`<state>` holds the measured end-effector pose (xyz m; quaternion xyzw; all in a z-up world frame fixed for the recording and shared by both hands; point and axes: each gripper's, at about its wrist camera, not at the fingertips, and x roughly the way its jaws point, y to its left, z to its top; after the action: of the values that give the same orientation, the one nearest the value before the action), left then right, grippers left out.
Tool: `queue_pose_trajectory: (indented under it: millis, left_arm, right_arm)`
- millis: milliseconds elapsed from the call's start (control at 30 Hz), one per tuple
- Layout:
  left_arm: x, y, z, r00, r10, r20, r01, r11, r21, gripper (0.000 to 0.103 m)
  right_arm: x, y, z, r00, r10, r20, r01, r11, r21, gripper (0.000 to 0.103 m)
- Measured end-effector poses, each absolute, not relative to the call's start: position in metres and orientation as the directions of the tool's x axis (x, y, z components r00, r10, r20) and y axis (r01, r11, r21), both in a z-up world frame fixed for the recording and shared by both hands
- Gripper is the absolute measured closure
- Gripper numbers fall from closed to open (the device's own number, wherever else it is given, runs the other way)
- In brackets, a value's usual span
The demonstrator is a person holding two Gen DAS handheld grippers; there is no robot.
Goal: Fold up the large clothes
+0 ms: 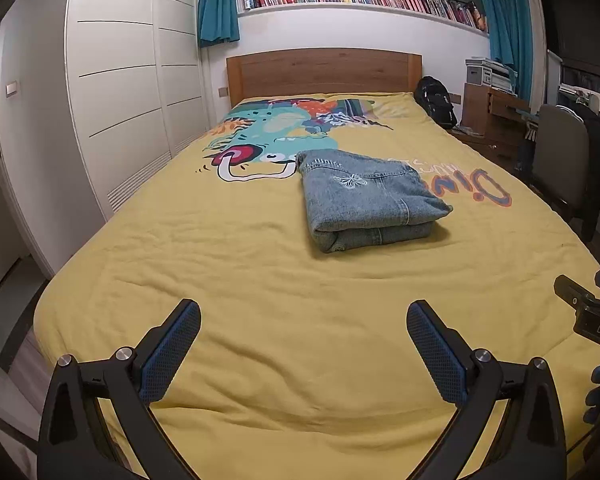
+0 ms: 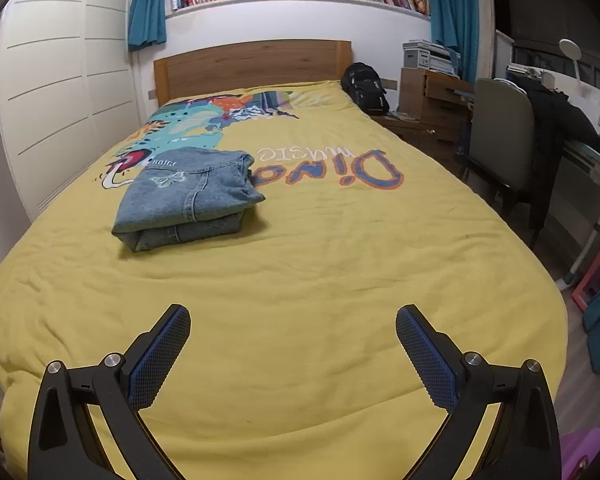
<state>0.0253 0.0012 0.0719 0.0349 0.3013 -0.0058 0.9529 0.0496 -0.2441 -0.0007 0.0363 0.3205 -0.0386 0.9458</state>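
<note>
Jeans folded, grippers clear

The jeans (image 1: 370,204) lie in a folded stack mid-bed (image 1: 260,280), well away from the left gripper (image 1: 304,354) and right gripper (image 2: 293,356), both spread and empty. The top layer's right edge looks slightly loose, though distortion blurs it; a careless nudge could unroll it.

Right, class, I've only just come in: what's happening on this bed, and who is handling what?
A person holds a hand-held gripper in each hand, and neither is touching anything. The left hand-held gripper and the right hand-held gripper both hover open over the near end of the yellow bedspread. Further up the bed lies a denim garment, already folded into a compact bundle beside the cartoon print. Judging by that, the folding looks finished, at least for this piece.
</note>
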Motion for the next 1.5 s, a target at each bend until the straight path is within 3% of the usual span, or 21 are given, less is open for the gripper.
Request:
queue_pose_trajectory:
  millis: [1500]
  left_arm:
    - [0.025, -0.010, 0.061, 0.795, -0.006, -0.606, 0.052, 0.997, 0.059, 0.001]
  right_arm:
    - [0.047, -0.255, -0.012, 0.769, -0.081, -0.634, 0.131, 0.991, 0.033, 0.000]
